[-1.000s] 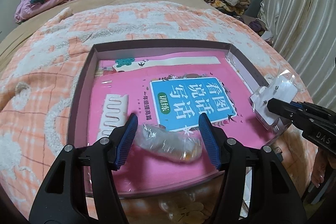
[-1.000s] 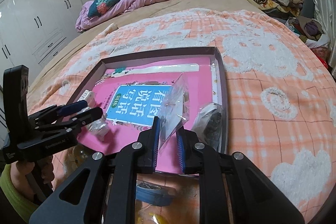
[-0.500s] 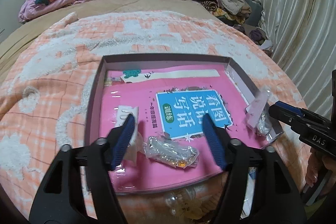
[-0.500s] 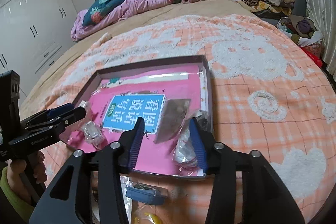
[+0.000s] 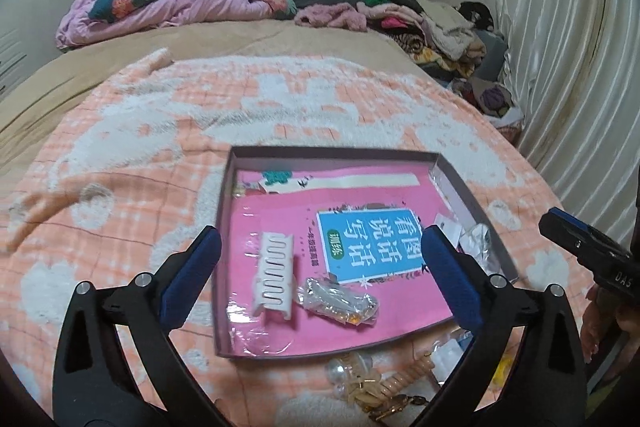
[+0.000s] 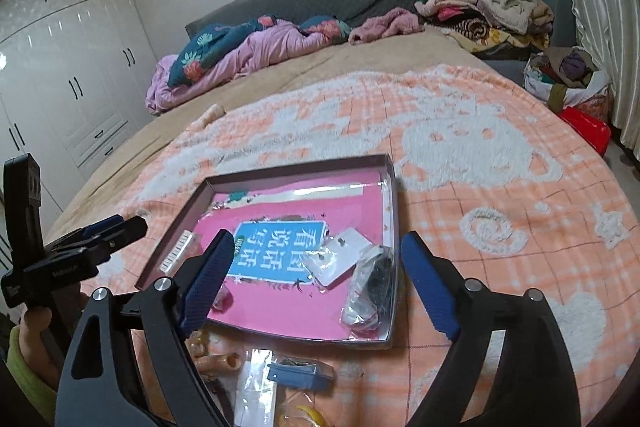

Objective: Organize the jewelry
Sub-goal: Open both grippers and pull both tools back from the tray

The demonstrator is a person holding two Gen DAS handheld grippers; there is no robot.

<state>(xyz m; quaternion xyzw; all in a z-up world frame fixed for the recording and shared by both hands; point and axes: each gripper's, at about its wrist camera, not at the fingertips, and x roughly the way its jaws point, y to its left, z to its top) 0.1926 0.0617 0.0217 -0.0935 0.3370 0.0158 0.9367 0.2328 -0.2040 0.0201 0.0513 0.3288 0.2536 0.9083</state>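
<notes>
A shallow box (image 5: 332,151) lined with pink printed paper lies on the bed. A white comb-like clip (image 5: 274,275) and a clear bag of gold jewelry (image 5: 340,301) lie in it, at its near left. My left gripper (image 5: 320,235) hovers above them, its jaws opening, with nothing between the pads. In the right wrist view, an earring card in a clear sleeve (image 6: 344,255) and a bag with a dark piece (image 6: 372,283) lie in the box (image 6: 296,171) by its right wall. My right gripper (image 6: 316,241) hangs over them, its jaws opening and holding nothing.
Loose pieces lie on the orange and white blanket in front of the box: pale beads and gold bits (image 5: 372,383), a blue clip (image 6: 300,373), a clear packet (image 6: 256,387). Piled clothes (image 6: 492,7) and a curtain stand to the right.
The left gripper let go of the clear jewelry bag and the right let go of the earring card; both now lie in the box. Both grippers rose, drew back and spread their jaws wide.
</notes>
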